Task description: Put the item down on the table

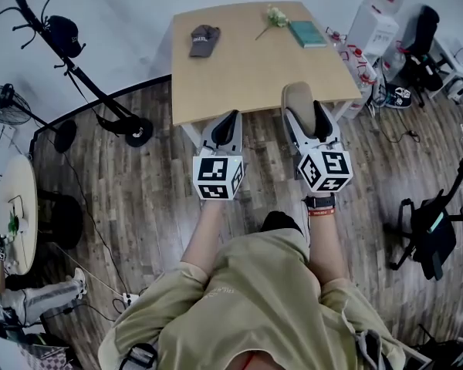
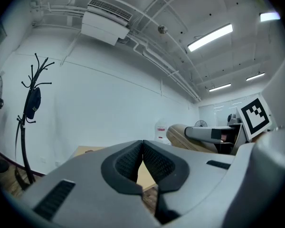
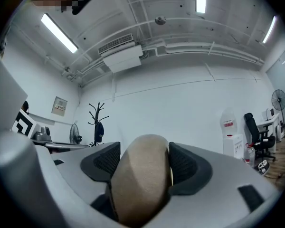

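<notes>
Head view with both gripper views, item in hand before placement. The right gripper (image 3: 140, 156) is closed on the tan item (image 1: 297, 97), a rounded, soft-looking piece whose exact kind cannot be told. Its fingers (image 3: 187, 163) stand wide because the item's bulk fills the gap, with a dark ribbed pad pressed against each flank. The item is clamped edge-on and projects forward past the fingertips, so its free end leads and can probably meet a surface before the gripper does. In the head view that free end lies over the near edge of the light wooden tabletop (image 1: 247, 68). It appears to be held in the air, and its height above the wood cannot be read. The left gripper (image 2: 142, 148) is held level beside the right one, short of the tabletop's edge. Its fingers are closed tip to tip on nothing, which suggests it is parked out of the way and not assisting. A grey cap (image 1: 204, 39), a teal book (image 1: 306, 33) and a flower sprig (image 1: 274, 16) occupy the far half of the tabletop, leaving the near half bare. This bare area seems the natural landing zone, since it can be reached without crossing the other objects. Judged from the grip, the placing step is not yet done.
</notes>
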{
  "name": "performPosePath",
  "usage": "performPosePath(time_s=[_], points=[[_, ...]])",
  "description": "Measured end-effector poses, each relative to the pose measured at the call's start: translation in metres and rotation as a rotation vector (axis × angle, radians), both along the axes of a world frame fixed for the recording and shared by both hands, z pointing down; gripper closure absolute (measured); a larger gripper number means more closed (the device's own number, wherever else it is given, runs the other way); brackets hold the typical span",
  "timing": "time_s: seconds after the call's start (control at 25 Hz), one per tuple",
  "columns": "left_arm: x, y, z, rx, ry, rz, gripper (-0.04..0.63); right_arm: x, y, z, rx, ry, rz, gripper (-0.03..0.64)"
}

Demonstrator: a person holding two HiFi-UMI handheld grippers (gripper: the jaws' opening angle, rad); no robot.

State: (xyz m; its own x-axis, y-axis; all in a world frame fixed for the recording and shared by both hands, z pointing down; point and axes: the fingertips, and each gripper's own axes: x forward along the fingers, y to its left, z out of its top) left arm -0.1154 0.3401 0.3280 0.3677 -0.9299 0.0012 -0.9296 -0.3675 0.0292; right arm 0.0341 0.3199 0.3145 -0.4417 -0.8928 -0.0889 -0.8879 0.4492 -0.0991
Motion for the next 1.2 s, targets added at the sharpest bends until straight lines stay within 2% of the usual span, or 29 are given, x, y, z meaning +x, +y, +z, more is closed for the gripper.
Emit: performPosePath(time_s=[0.2,0.4,0.96,1.2], points=[[-0.011,-0.034,0.007,-0.009,0.013,-0.011,0.572,-0.012,-0.035,0.002,-0.004,0.009,-0.011,0.280],[-0.009,-0.094,0.023,-0.033,0.018,-0.032,0.571,-0.009,-0.098,0.012,-0.014,0.008,-0.034,0.281],[0.043,-0.342,0.024,-0.062,-0.018,-0.101,0.571,0.030,-0.352,0.022,-0.057,-0.016,-0.140,0.282],[0.060,-0.426,0.032,-0.082,-0.024,-0.127,0.572,0.043,-0.440,0.029,-0.079,-0.028,-0.177,0.282]])
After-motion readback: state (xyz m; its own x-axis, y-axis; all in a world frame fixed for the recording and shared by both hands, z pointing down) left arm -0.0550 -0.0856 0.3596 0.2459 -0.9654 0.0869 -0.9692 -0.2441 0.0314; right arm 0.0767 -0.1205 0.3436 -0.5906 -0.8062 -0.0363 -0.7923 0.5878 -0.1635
